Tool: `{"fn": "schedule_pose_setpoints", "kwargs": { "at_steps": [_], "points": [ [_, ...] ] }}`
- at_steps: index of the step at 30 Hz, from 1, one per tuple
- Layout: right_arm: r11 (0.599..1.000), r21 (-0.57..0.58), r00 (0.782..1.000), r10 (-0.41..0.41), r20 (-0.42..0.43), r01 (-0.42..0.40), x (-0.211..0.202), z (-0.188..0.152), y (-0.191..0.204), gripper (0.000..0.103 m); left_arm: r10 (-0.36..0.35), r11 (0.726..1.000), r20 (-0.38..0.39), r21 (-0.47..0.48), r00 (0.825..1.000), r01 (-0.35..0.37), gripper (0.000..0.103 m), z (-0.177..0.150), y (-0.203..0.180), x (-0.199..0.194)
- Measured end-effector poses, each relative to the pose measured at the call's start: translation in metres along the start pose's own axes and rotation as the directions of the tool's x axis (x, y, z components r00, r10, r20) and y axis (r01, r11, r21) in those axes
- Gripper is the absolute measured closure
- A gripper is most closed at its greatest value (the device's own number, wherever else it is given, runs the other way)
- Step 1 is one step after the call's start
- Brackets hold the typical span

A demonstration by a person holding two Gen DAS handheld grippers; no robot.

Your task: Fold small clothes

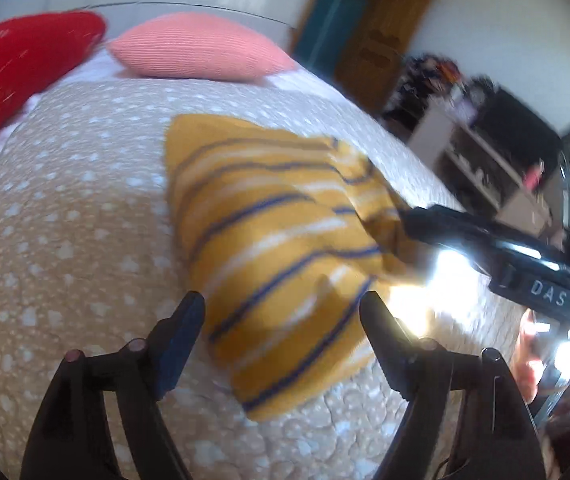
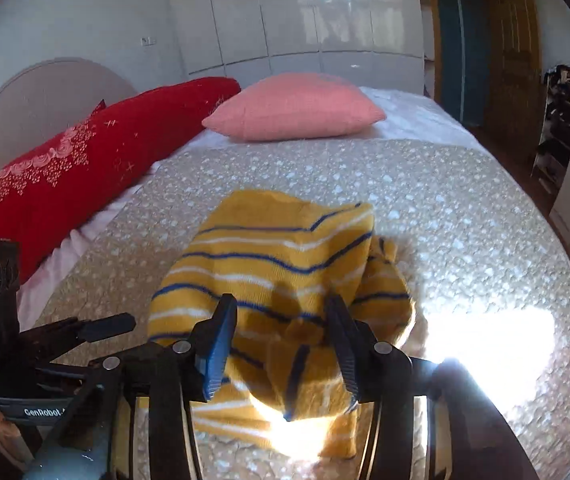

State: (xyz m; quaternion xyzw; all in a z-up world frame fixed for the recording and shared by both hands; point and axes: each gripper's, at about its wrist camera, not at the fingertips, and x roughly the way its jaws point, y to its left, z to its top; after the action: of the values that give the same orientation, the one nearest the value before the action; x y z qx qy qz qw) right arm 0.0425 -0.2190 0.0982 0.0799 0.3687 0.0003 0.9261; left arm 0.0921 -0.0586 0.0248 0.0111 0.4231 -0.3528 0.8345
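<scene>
Striped sweater half-folded on the bed, and the fold could slip.

Our left claw (image 1: pixel 283 308) gapes wide above the yellow striped sweater (image 1: pixel 281 232), gripping nothing. Our right claw (image 2: pixel 281 316) stands part-open with a bunched flap between its pads; whether it pinches, we cannot tell. On this soft quilt (image 2: pixel 425 208), that loose flap may flop back and drag the layer askew.

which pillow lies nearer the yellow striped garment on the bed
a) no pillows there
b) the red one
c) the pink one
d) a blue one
c, the pink pillow lies just beyond the yellow striped garment, while the red pillow lies off along the bed's side.
</scene>
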Motion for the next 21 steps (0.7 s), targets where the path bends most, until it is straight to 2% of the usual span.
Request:
{"fn": "schedule_pose_setpoints", "kwargs": {
  "at_steps": [1, 2, 4, 5, 6, 7, 9, 12, 14, 18, 21],
  "points": [
    [1.000, 0.004, 1.000, 0.000, -0.020, 0.000, 0.003, -0.008, -0.003, 0.049, 0.017, 0.999, -0.022, 0.032, 1.000, -0.016, 0.026, -0.005, -0.005, 0.008],
    [1.000, 0.010, 0.999, 0.000, -0.039, 0.000, 0.007, -0.014, -0.006, 0.049, 0.056, 0.996, -0.040, 0.067, 0.998, -0.053, 0.043, -0.008, -0.011, 0.016],
    [0.999, 0.048, 0.997, 0.026, -0.076, -0.023, 0.015, -0.024, -0.014, 0.052, 0.171, 0.977, -0.040, 0.135, 0.984, -0.164, 0.072, -0.012, -0.019, 0.025],
    [0.996, 0.080, 0.995, 0.051, -0.090, -0.043, 0.018, -0.027, -0.020, 0.071, 0.181, 0.975, -0.033, 0.138, 0.983, -0.174, 0.081, -0.012, -0.019, 0.023],
    [0.991, 0.119, 0.991, 0.080, -0.108, -0.067, 0.020, -0.029, -0.026, 0.083, 0.175, 0.978, -0.032, 0.124, 0.984, -0.170, 0.087, -0.010, -0.018, 0.019],
    [0.982, 0.159, 0.985, 0.122, -0.126, -0.101, 0.022, -0.030, -0.032, 0.090, 0.154, 0.984, -0.033, 0.095, 0.988, -0.150, 0.089, -0.007, -0.012, 0.012],
    [0.958, 0.233, 0.976, 0.192, -0.101, -0.164, 0.013, -0.032, -0.046, 0.092, 0.111, 0.993, -0.039, 0.053, 0.993, -0.109, 0.090, -0.005, -0.003, 0.001],
    [0.919, 0.324, 0.965, 0.255, -0.053, -0.225, -0.005, -0.038, -0.065, 0.093, 0.054, 0.998, -0.090, 0.024, 0.995, -0.052, 0.090, -0.008, 0.010, -0.003],
    [0.903, 0.368, 0.964, 0.260, -0.057, -0.221, -0.007, -0.048, -0.077, 0.093, 0.039, 0.999, -0.117, 0.040, 0.992, -0.034, 0.090, -0.014, 0.009, 0.001],
    [0.891, 0.421, 0.959, 0.249, -0.137, -0.171, 0.015, -0.077, -0.090, 0.093, 0.067, 0.995, -0.129, 0.083, 0.989, -0.057, 0.090, -0.025, 0.002, -0.001],
    [0.883, 0.436, 0.961, 0.250, -0.119, -0.176, 0.012, -0.080, -0.094, 0.090, 0.053, 0.995, -0.124, 0.087, 0.991, -0.043, 0.089, -0.025, 0.003, -0.003]
  ]
}}
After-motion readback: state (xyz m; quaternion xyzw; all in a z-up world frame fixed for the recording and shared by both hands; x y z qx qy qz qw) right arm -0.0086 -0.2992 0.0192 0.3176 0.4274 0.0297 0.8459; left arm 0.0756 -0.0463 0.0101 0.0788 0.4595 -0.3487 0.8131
